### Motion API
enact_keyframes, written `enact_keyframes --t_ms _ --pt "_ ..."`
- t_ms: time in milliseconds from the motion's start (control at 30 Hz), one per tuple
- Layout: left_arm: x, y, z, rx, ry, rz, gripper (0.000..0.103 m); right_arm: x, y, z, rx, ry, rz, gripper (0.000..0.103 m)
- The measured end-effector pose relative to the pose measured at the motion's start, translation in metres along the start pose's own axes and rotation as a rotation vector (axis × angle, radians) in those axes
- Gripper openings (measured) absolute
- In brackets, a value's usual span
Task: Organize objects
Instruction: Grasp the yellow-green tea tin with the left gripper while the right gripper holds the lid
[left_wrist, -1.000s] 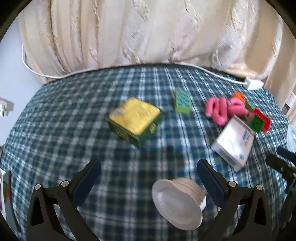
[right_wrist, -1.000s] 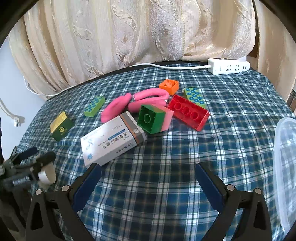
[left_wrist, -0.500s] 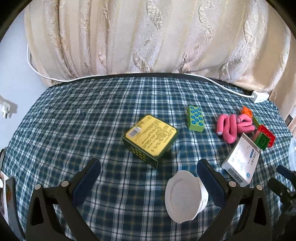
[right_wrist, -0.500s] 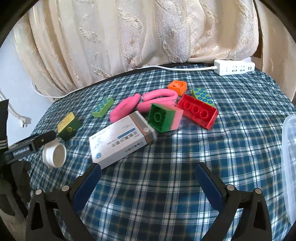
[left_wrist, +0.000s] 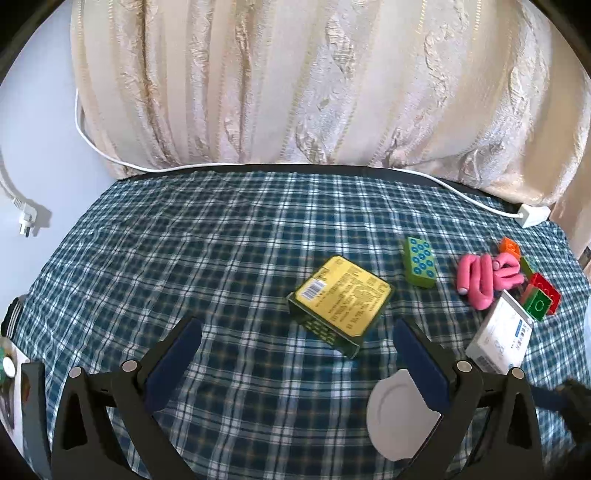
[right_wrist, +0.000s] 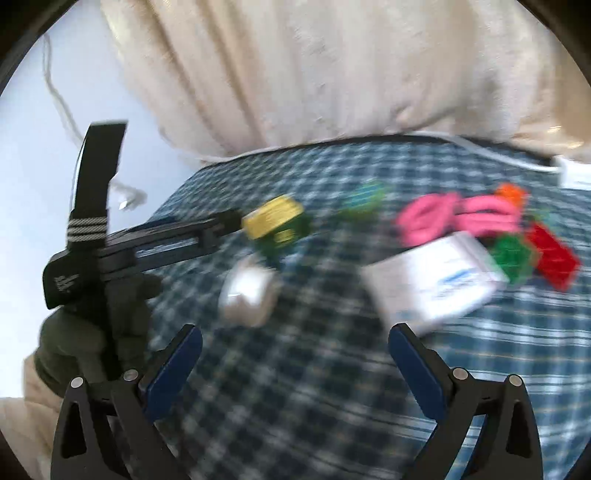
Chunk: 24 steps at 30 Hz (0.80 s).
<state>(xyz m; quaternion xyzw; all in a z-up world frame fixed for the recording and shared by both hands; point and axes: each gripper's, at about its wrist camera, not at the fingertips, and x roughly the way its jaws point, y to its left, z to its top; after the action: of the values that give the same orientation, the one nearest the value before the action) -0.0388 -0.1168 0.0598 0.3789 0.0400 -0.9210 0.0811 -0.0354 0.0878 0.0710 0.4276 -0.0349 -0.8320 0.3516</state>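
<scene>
Cream curtain (left_wrist: 314, 85) hanging behind | blue checked tablecloth (left_wrist: 221, 258) covering the table | white cable (left_wrist: 122, 166) along its far edge | power strip (left_wrist: 533, 215) at far right corner

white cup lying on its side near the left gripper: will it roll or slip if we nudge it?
Likely rolls: the white cup lies on its side on the plaid cloth, round rim facing the camera. Its tapered body would probably curve it in an arc, not a straight line. It looks thin and light, so a light touch from the open left gripper could send it skidding.
</scene>
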Motion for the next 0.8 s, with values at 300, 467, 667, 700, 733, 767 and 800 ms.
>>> enact_keyframes --t_ms 300,467,667,700,733,767,800 --pt "0.004 0.019 -0.001 -0.056 0.003 -0.012 0.103 0.046 0.012 0.019 0.011 0.063 0.024 0.071" --pt "0.007 0.018 -0.002 -0.052 0.011 -0.018 0.103 0.067 0.012 0.023 0.023 0.097 0.024 0.048" --pt "0.013 0.017 -0.003 -0.054 0.027 -0.025 0.103 0.064 0.006 0.021 0.037 0.096 0.019 0.023" --pt "0.014 0.016 -0.003 -0.052 0.028 -0.025 0.103 0.06 0.004 0.021 0.04 0.087 0.021 0.022" --pt "0.015 0.014 -0.003 -0.047 0.028 -0.026 0.103 0.056 0.003 0.021 0.04 0.077 0.02 0.022" --pt "0.015 0.013 -0.003 -0.042 0.027 -0.026 0.103 0.051 0.002 0.02 0.038 0.066 0.014 0.022" --pt "0.015 0.011 -0.003 -0.036 0.026 -0.027 0.103 0.047 0.0 0.02 0.037 0.056 0.008 0.022"
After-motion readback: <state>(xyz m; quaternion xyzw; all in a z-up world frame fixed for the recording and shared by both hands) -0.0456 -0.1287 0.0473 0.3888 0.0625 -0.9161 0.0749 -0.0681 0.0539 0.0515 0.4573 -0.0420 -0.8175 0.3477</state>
